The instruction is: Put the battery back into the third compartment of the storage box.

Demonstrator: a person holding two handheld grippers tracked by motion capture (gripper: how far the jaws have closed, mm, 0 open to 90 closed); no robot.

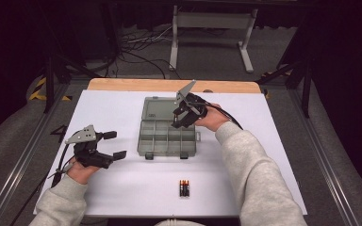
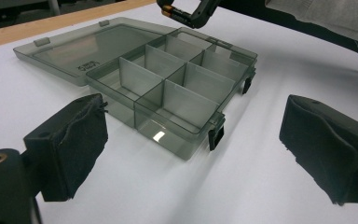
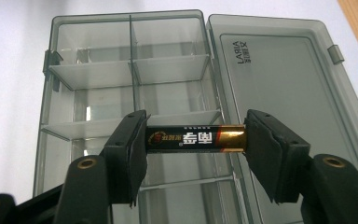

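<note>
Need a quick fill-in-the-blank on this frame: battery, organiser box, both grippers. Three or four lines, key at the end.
1. The right gripper holds a black-and-gold cylindrical battery by its two ____.
2. The hinged lid of the smoky transparent plastic compartment box lies ____.
3. The left gripper has its jaws ____, with nothing between them.
4. More black-and-orange batteries lie on the white table, on the box's side ____ to the person.

Missing words: ends; open; open; nearest
</note>
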